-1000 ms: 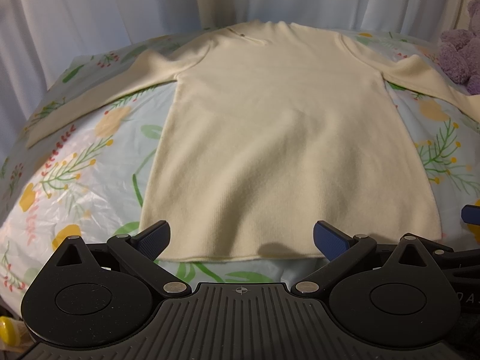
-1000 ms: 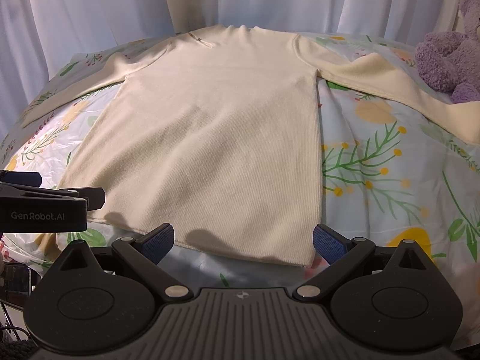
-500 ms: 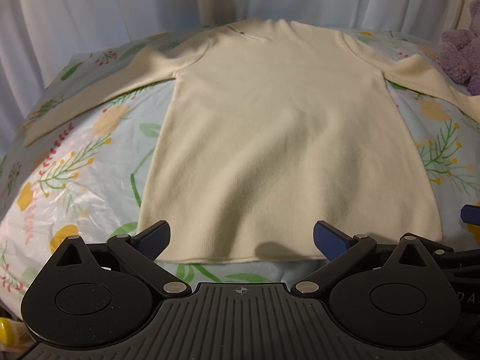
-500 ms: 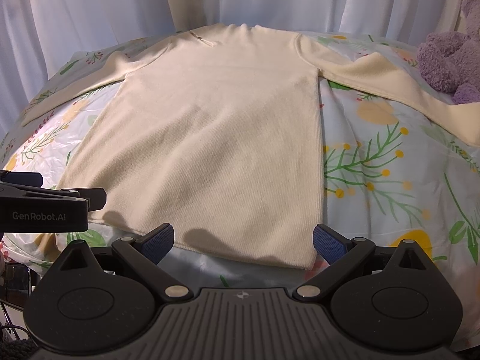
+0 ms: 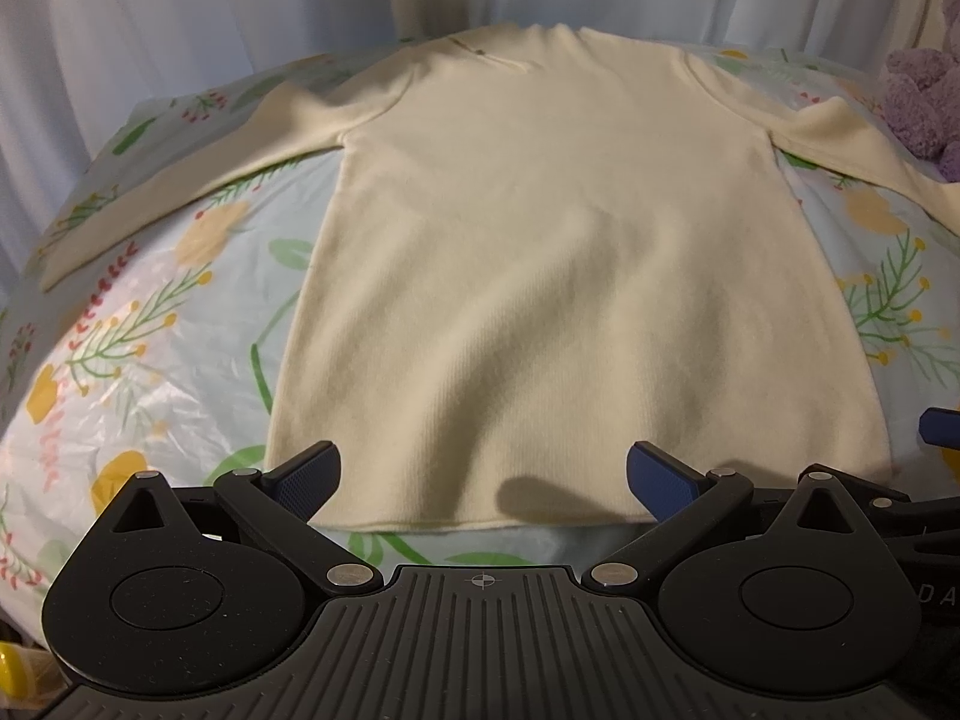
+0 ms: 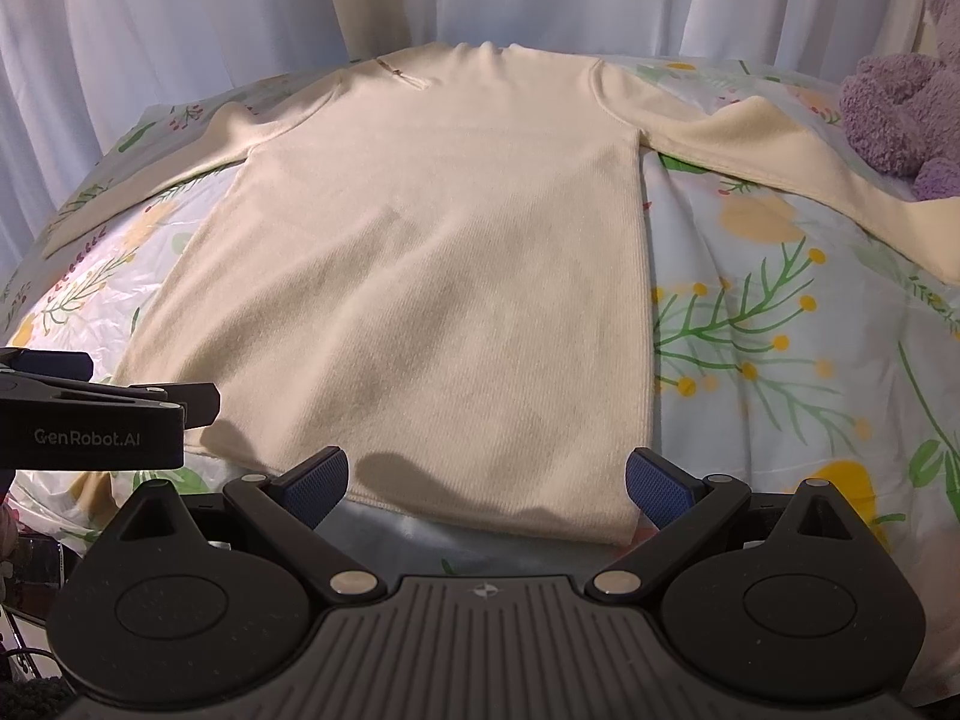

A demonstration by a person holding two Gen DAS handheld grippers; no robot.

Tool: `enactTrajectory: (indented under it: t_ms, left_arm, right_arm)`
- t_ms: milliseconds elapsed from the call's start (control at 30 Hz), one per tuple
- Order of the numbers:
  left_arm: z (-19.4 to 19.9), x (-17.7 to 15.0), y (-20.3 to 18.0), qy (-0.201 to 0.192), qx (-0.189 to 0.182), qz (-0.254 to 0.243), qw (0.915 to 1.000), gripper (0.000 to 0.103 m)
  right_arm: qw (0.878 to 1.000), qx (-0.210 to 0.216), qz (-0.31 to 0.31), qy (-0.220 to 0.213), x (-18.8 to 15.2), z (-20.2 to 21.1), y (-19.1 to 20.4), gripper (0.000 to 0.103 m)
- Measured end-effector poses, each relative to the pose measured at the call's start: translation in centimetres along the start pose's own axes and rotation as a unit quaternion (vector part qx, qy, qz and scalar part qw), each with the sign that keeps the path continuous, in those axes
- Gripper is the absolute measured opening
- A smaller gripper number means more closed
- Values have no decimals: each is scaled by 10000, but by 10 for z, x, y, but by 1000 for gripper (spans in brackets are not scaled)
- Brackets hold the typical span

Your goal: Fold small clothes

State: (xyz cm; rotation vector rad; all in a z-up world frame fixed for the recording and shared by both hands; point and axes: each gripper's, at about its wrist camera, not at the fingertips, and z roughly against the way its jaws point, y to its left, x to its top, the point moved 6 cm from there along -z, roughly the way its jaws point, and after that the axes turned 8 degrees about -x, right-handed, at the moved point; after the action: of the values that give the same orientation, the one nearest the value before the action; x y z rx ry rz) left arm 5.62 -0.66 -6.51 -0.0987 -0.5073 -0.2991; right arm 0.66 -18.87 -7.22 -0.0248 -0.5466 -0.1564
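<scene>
A cream long-sleeved knit sweater (image 5: 558,252) (image 6: 432,276) lies flat on the floral bedspread, collar away from me, both sleeves spread out sideways. My left gripper (image 5: 483,471) hovers open just above the hem's left half, nothing between its blue pads. My right gripper (image 6: 486,480) is open too, over the hem's right corner, holding nothing. The left gripper's black body (image 6: 90,414) shows at the left edge of the right wrist view, and a blue tip of the right gripper (image 5: 942,426) peeks in at the right of the left wrist view.
The floral bedspread (image 5: 138,348) (image 6: 780,330) covers the surface on both sides of the sweater. A purple plush toy (image 6: 900,108) (image 5: 924,102) sits at the far right by the right sleeve. White curtains (image 6: 180,30) hang behind.
Both grippers have crept slightly forward and lower toward the hem. The sweater has not moved and both grippers stay open.
</scene>
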Motion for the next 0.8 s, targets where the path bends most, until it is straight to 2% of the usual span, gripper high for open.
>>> enactTrajectory:
  t_ms: [133,233,267,333,367,400,500,533,567,633,700,767,800]
  left_arm:
    - [-5,1,-1,61,-16,14,10000,103]
    - [-9,6,-1,70,-22,-7,10000,103]
    - [-11,9,-1,63,-24,-22,10000,103]
    - [-16,17,-1,39,10,-59,10000,103]
    - [-19,21,-1,26,29,-77,10000,103]
    - [-23,26,-1,8,34,-97,9999,103]
    - [-39,42,-1,-39,65,-101,9999,103]
    - [-45,49,0,-101,82,-78,9999,103]
    - [-51,55,2,-199,146,-23,9997,103]
    - [-61,68,6,-443,276,73,9986,103]
    - [-73,78,10,-524,350,146,9979,103]
    - [-86,87,12,-546,326,258,9976,103]
    - [-91,91,13,-540,305,309,9976,103]
  right_arm:
    - [9996,238,-116,37,3,-5,-4,99]
    - [9965,709,-437,-44,10,-11,-17,99]
    - [9932,910,-689,-209,16,-12,-28,99]
    - [9817,1069,-1291,-907,29,-11,-58,99]
    - [9701,1032,-1648,-1454,35,-12,-80,99]
    - [9599,907,-1930,-1821,40,-16,-102,99]
    - [9484,198,-2657,-1718,56,-42,-170,99]
    - [9400,54,-2945,-1722,58,-50,-192,99]
    - [9257,-83,-3356,-1744,58,-58,-221,99]
    - [9002,-58,-3921,-1896,57,-69,-266,99]
    - [8675,-153,-4565,-1967,50,-79,-313,97]
    - [8406,-52,-4989,-2109,46,-86,-347,87]
    - [8285,-62,-5197,-2085,44,-92,-362,76]
